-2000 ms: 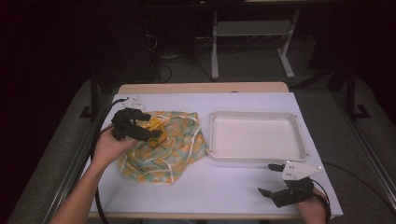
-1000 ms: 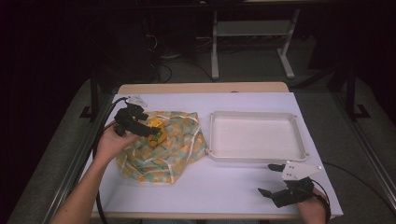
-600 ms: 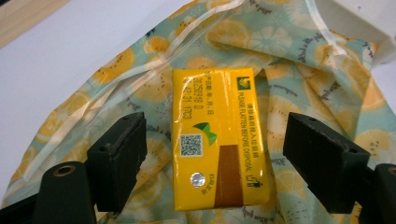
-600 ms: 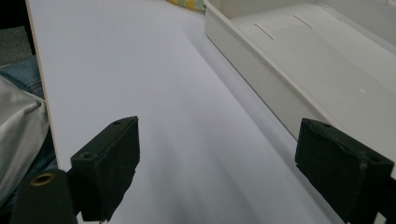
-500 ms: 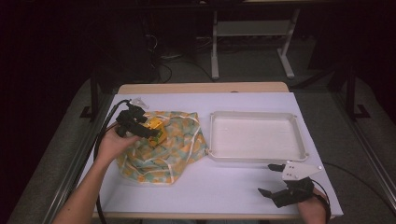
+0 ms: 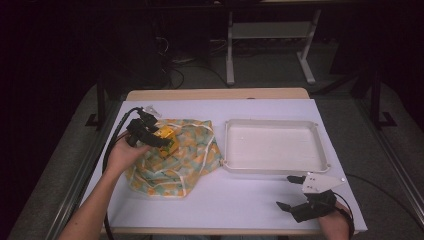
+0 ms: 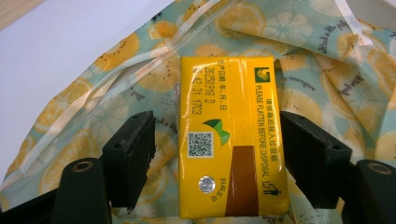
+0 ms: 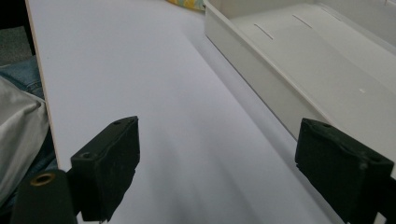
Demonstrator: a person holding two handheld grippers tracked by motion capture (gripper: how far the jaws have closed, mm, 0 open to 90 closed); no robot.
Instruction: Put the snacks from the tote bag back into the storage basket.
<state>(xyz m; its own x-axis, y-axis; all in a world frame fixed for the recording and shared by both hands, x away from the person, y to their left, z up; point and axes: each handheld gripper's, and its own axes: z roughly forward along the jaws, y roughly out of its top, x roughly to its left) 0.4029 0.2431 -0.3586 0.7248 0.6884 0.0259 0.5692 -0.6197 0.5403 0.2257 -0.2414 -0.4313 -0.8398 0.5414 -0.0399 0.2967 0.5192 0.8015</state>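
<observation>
While the left tool (image 7: 215,140) straddles the yellow carton (image 7: 229,135) lying on the fruit-print bag (image 6: 175,155), jaws wide, close squarely on its long sides; the right tool (image 6: 300,205) rests wide on the counter (image 6: 240,200).

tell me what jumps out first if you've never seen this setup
A bright yellow rectangular drink carton sits between the open jaws of the left hand-held gripper, above a crumpled lemon-print fabric bag at the table's left. To its right sits an empty white plastic tray.
</observation>
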